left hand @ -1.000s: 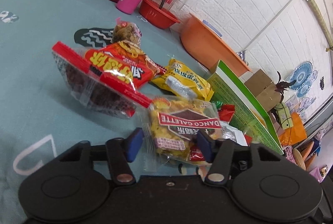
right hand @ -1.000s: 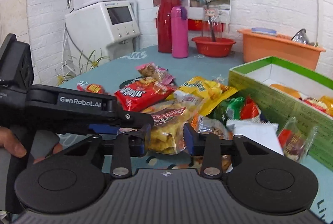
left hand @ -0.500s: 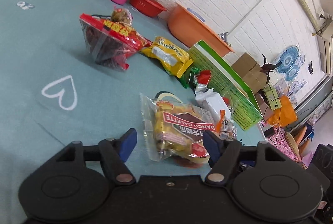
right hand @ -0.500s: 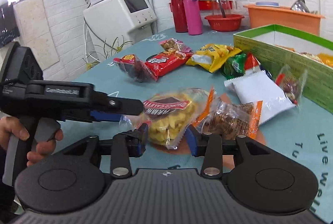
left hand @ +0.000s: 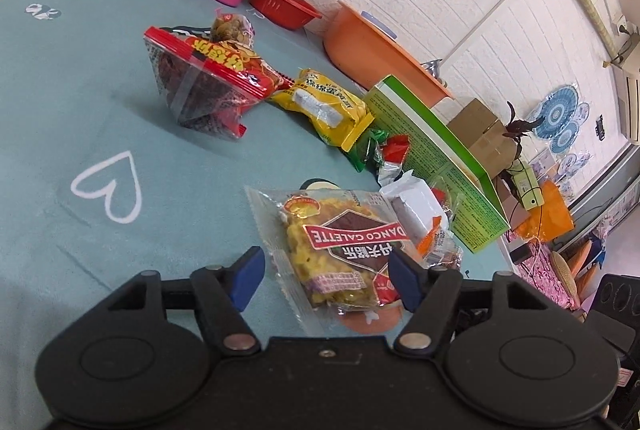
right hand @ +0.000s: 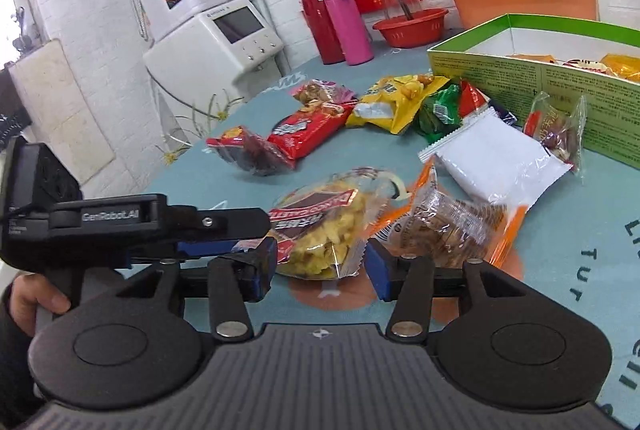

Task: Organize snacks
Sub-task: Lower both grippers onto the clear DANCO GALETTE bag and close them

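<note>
Clear galette packet (left hand: 340, 250) of yellow snacks lies flat on teal tablecloth (left hand: 80, 110).

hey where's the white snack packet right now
In the right wrist view the white packet lies flat on the teal tablecloth, right of centre, just in front of the green box and behind the orange-edged cookie packet.

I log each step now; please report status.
Left gripper open, right gripper just opening. Yellow snack bag on table between both. Green box unobstructed.

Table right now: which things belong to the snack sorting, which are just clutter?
Job:
galette bag
orange-edged pack
white pouch
yellow bag
red packs
green box

Clutter:
pink flask
red thermos
orange tub
red bowl
</note>
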Motion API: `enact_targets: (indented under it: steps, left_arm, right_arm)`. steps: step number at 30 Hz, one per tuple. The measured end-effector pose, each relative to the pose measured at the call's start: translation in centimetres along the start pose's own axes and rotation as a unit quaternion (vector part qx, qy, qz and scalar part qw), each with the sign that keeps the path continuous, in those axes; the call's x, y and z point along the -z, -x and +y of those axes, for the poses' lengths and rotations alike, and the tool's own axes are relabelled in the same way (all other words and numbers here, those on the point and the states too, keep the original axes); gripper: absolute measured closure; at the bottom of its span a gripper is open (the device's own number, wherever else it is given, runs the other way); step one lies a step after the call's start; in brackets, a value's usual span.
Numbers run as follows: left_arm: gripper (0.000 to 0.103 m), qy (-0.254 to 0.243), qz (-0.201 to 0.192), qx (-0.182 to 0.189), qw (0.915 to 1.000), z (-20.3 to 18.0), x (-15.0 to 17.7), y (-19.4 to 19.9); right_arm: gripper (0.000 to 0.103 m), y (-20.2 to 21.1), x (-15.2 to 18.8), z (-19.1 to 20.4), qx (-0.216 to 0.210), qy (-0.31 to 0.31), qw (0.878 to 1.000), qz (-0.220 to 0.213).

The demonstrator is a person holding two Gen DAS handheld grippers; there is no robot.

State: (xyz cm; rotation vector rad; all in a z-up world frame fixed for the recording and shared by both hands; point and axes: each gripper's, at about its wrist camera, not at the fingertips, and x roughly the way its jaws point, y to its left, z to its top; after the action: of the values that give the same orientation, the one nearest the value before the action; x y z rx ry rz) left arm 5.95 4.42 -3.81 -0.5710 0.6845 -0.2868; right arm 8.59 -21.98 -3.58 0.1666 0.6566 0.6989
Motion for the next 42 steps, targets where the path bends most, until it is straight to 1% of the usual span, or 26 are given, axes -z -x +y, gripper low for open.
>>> enact_targets:
  steps: [1, 4, 6, 11, 12, 14, 15, 16, 17, 18, 20, 22, 23, 25, 27, 29, 30, 31, 34, 35, 37, 39, 40, 41, 42]
  left_arm:
    - [0.005, 0.000, 0.002, -0.001, 1.0000, 0.1, -0.1, -0.1]
    - [0.010, -0.003, 0.009, -0.002, 1.0000, 0.2, -0.3, -0.4]
    - [0.010, -0.005, 0.010, -0.003, 0.9999, 0.1, -0.4, -0.5]
    - [0.010, 0.003, 0.007, 0.000, 1.0000, 0.3, -0.6, -0.7]
    - [0.010, 0.004, 0.007, 0.000, 1.0000, 0.3, -0.6, -0.7]
    - [0.010, 0.004, 0.007, 0.001, 1.0000, 0.4, -0.6, -0.7]
    - [0.010, 0.005, 0.007, 0.001, 1.0000, 0.4, -0.6, -0.7]
    - [0.010, 0.005, 0.008, 0.000, 1.0000, 0.3, -0.7, -0.7]
    - [0.010, 0.005, 0.007, 0.000, 1.0000, 0.3, -0.8, -0.8]
    - [0.010, 0.004, 0.006, 0.000, 1.0000, 0.3, -0.8, -0.8]
    - [0.010, 0.003, 0.005, -0.001, 1.0000, 0.2, -0.8, -0.9]
    - [0.010, 0.001, 0.005, -0.002, 1.0000, 0.1, -0.8, -1.0]
    - [0.011, -0.001, 0.005, -0.003, 1.0000, 0.1, -0.9, -1.0]
    - [0.019, -0.003, 0.006, -0.006, 1.0000, 0.2, -0.9, -1.1]
    - [0.022, -0.001, 0.005, -0.007, 1.0000, 0.2, -1.0, -1.2]
    - [0.022, 0.000, 0.006, -0.011, 0.9999, 0.1, -1.1, -1.3]
    - [0.022, -0.002, 0.007, -0.012, 0.9999, 0.0, -1.1, -1.3]
    - [0.022, -0.005, 0.007, -0.012, 0.9999, 0.0, -1.0, -1.4]
    - [0.022, -0.006, 0.007, -0.014, 0.9999, -0.2, -0.9, -1.2]
    - [0.022, -0.003, 0.006, -0.013, 0.9999, -0.1, -0.7, -1.1]
    - [0.023, 0.000, 0.005, -0.014, 0.9999, 0.1, -0.6, -0.8]
    - [0.024, 0.003, 0.003, -0.016, 0.9999, 0.3, -0.5, -0.5]
    - [0.025, 0.004, 0.002, -0.018, 0.9998, 0.3, -0.4, -0.4]
    - [0.027, 0.004, 0.002, -0.018, 0.9998, 0.4, -0.4, -0.2]
    - [0.033, 0.005, 0.003, -0.016, 0.9999, 0.5, -0.3, -0.2]
  right_arm:
    - [0.021, -0.2, 0.0, -0.2, 0.003, -0.005, 1.000, 0.001]
    - [0.021, -0.5, -0.1, -0.8, -0.006, -0.023, 1.000, 0.001]
    - [0.021, -0.5, -0.3, -1.1, -0.007, -0.027, 1.000, -0.005]
    - [0.021, -1.0, -1.3, -1.9, 0.006, -0.031, 0.999, -0.016]
    - [0.020, -0.9, -1.5, -2.1, 0.004, -0.034, 0.999, -0.023]
    - [0.013, -0.8, -1.9, -2.8, -0.003, -0.045, 0.999, -0.031]
    - [0.005, -0.8, -2.0, -2.8, -0.004, -0.044, 0.998, -0.036]
    - [0.000, -0.8, -2.1, -2.7, -0.005, -0.036, 0.999, -0.037]
    - [0.000, -0.9, -2.3, -2.5, -0.002, -0.025, 0.999, -0.035]
    - [0.001, -1.1, -2.3, -2.2, 0.002, -0.015, 0.999, -0.034]
    - [0.006, -1.6, -2.2, -1.8, 0.002, -0.001, 1.000, -0.025]
    - [0.016, -2.3, -2.0, -1.6, 0.002, 0.009, 1.000, -0.006]
    - [0.018, -2.5, -1.8, -1.5, 0.008, 0.015, 1.000, -0.003]
    - [0.028, -3.0, -1.7, -1.3, 0.020, 0.031, 0.999, -0.008]
    - [0.029, -3.2, -1.6, -1.2, 0.023, 0.035, 0.999, -0.011]
    - [0.026, -3.3, -1.8, -1.0, 0.026, 0.040, 0.999, -0.010]
    - [0.024, -3.4, -1.9, -1.0, 0.028, 0.046, 0.999, -0.008]
    - [0.019, -3.6, -2.1, -0.8, 0.029, 0.055, 0.998, -0.005]
    - [0.013, -4.5, -2.7, -0.5, 0.035, 0.075, 0.997, -0.003]
    - [0.011, -4.8, -2.9, -0.4, 0.035, 0.075, 0.997, 0.000]
    - [0.003, -5.3, -3.3, -0.5, 0.032, 0.074, 0.997, 0.009]
    - [0.000, -5.5, -3.6, -0.8, 0.027, 0.063, 0.997, 0.020]
    - [0.000, -5.4, -3.6, -1.1, 0.010, 0.047, 0.998, 0.032]
    - [0.000, -5.4, -3.3, -1.5, -0.018, 0.026, 0.998, 0.048]
    - [0.000, -5.1, -3.0, -1.9, -0.040, 0.004, 0.998, 0.052]
